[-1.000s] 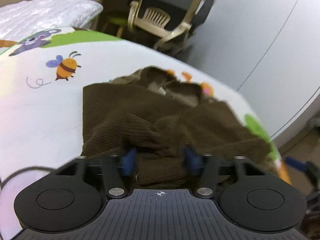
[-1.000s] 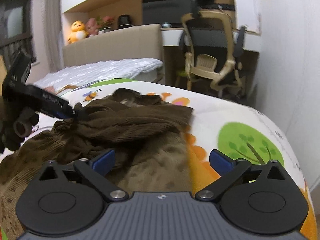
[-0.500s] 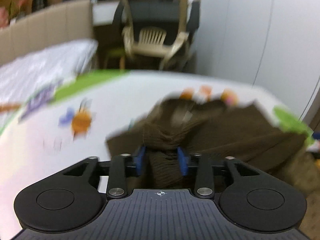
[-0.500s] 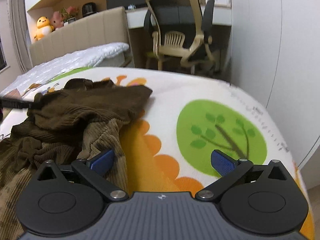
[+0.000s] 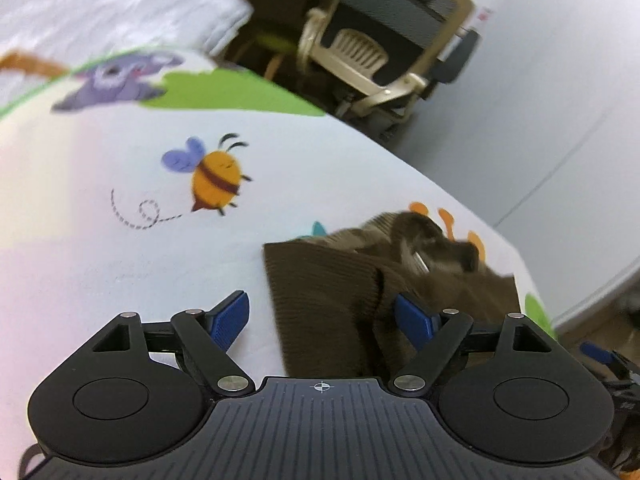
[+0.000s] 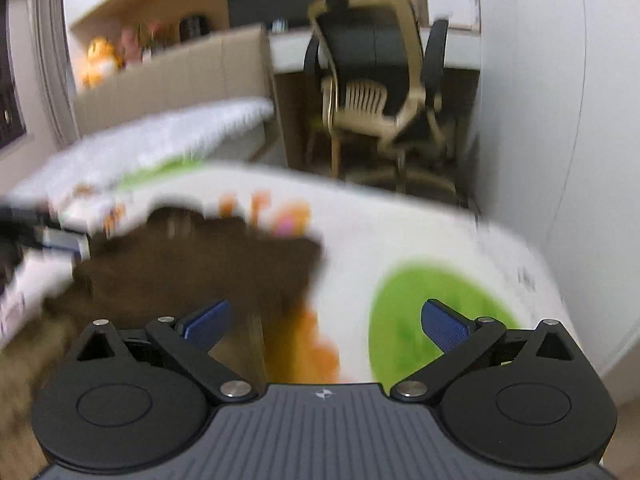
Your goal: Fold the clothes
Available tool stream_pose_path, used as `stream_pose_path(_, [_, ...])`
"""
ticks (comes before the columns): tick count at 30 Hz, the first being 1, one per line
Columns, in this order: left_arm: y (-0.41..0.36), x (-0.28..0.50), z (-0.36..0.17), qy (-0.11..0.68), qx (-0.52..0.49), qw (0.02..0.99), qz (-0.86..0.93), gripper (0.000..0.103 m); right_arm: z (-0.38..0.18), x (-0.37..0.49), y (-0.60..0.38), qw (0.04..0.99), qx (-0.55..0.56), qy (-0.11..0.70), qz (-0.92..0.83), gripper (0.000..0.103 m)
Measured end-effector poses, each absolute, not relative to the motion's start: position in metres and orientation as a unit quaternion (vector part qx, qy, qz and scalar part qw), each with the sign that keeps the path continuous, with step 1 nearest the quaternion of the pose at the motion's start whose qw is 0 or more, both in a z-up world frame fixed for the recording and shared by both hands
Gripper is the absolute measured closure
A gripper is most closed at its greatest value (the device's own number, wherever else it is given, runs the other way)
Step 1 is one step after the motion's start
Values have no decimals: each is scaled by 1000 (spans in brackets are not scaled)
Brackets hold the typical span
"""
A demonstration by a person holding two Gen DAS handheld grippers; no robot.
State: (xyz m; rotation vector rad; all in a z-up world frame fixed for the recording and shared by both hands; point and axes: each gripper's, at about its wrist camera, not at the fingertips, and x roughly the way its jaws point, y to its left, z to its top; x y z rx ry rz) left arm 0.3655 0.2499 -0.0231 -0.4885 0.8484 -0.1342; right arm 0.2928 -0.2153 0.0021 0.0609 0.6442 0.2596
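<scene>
A dark brown knit garment (image 5: 320, 292) lies on the cartoon-print bed cover (image 5: 120, 240), with a lighter brown corduroy piece (image 5: 424, 232) at its far edge. My left gripper (image 5: 322, 316) is open just above the garment's near left edge, holding nothing. In the blurred right wrist view the same brown garment (image 6: 200, 268) lies left of centre. My right gripper (image 6: 324, 322) is open and empty over the garment's right edge and the orange and green print. The left gripper (image 6: 60, 242) shows at the garment's left side.
A beige office chair (image 5: 376, 44) (image 6: 376, 92) stands beyond the bed's far edge by a desk. A white quilted bed (image 5: 100, 12) lies at the back left. A white wall (image 6: 560, 120) runs along the right. A bee print (image 5: 216, 178) marks the cover.
My left gripper has opened and let go of the brown knit fabric, which now lies flat on the cover. The right gripper stays open and has swung, blurring its view.
</scene>
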Motion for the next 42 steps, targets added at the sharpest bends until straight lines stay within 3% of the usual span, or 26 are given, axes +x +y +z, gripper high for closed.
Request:
stream_pose_path(3, [250,377,-32,406,-247,879,-45,18,-8,337,-201,935,34,332,124,33])
stream_pose_path(8, [236,385,-39,400,-221,889,-33,19,-27,409,-176,924,41,362,117,34])
stream_pose_path(10, [229,385,-39,397,-200,895,-25,21,-44,419,-163,918,35,377,117,42])
stream_pose_path(12, [219,384,-39,393,-167,904,-18,35,-56,422,-150,915,22,384,123,65])
stream_pose_path(14, [210,384,-40,389,-136,911,-19,68,-54,413,-138,916,3,376,141,87])
stream_pose_path(16, [206,381,-38,387,-124,913,-25,88,-43,401,-136,918,-4,366,150,92])
stream_pose_path(22, [209,329,13,330,-130,932,-73,95,29,318,-167,944,16,276,181,97])
stream_pose_path(23, [209,314,22,318,-129,935,-84,96,39,300,-173,946,10,265,187,103])
stream_pose_path(27, [201,254,43,281,-116,944,-127,99,58,235,-183,945,-17,248,211,103])
stream_pose_path(33, [195,214,39,311,-108,935,-130,99,48,204,-182,934,-35,282,215,102])
stream_pose_path(35, [197,222,38,327,-116,931,-116,85,45,225,-182,934,-26,289,210,93])
stream_pose_path(36, [200,231,36,336,-127,927,-108,76,44,236,-182,933,-22,293,207,75])
stream_pose_path(37, [204,243,33,347,-141,922,-100,53,42,249,-181,933,-19,295,203,64])
stream_pose_path(38, [207,257,29,356,-155,917,-88,45,38,265,-179,934,-17,296,199,51])
stream_pose_path(42, [219,313,2,384,-183,904,-48,40,10,331,-172,930,14,326,170,52])
